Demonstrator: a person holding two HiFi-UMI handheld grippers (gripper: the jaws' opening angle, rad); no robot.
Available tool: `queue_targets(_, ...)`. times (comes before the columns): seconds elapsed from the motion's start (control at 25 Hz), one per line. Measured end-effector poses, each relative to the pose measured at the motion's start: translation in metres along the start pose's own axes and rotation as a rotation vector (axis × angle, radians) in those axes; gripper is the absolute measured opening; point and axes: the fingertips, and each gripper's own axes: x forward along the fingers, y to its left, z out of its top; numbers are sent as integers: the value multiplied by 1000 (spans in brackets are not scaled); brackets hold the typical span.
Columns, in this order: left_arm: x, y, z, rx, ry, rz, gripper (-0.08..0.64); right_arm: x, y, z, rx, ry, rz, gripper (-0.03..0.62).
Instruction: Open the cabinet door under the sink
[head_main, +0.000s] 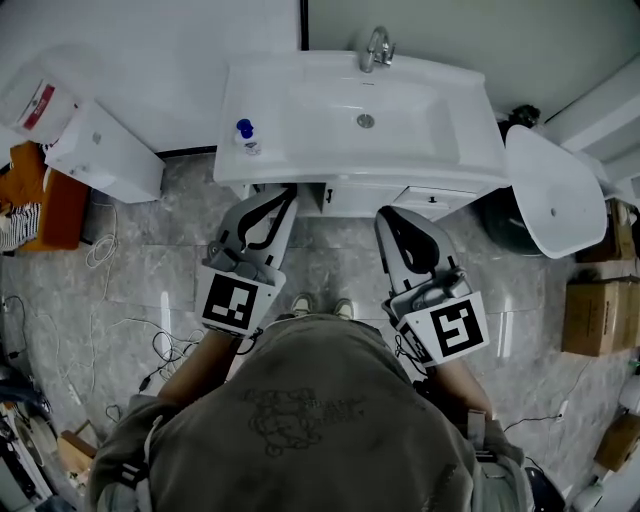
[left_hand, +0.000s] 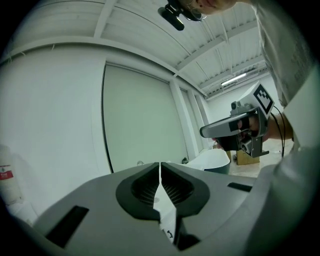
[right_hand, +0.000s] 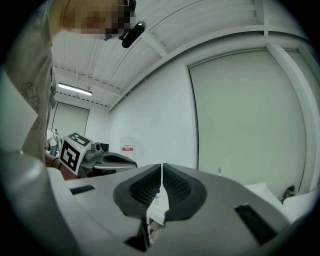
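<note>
The person is standing square to the white sink (head_main: 360, 110), and the cabinet door (head_main: 352, 197) under it is showing only as a narrow white front just beyond their shoes, seemingly shut. The left hand-held gripper (head_main: 283, 196) and right hand-held gripper (head_main: 393, 216) are both hovering closed and empty, pointing level toward the wall. I reckon one should be dropping lower, opening its jaws, catching the door's pull or edge squarely, then drawing outward along the hinge swing

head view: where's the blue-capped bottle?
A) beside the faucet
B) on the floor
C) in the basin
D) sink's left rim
D: the blue-capped bottle stands on the left rim of the sink, outside the basin and well away from the faucet.
</note>
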Motion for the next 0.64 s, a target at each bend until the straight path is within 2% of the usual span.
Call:
queue_targets(0.32, 5, -4, 9, 40, -25, -3, 26, -4, -7, 4, 2, -15, -31, 31)
queue_targets(0.64, 1, -11, 15, 31, -28, 1, 26, -14, -10, 5, 14, -18, -33, 31)
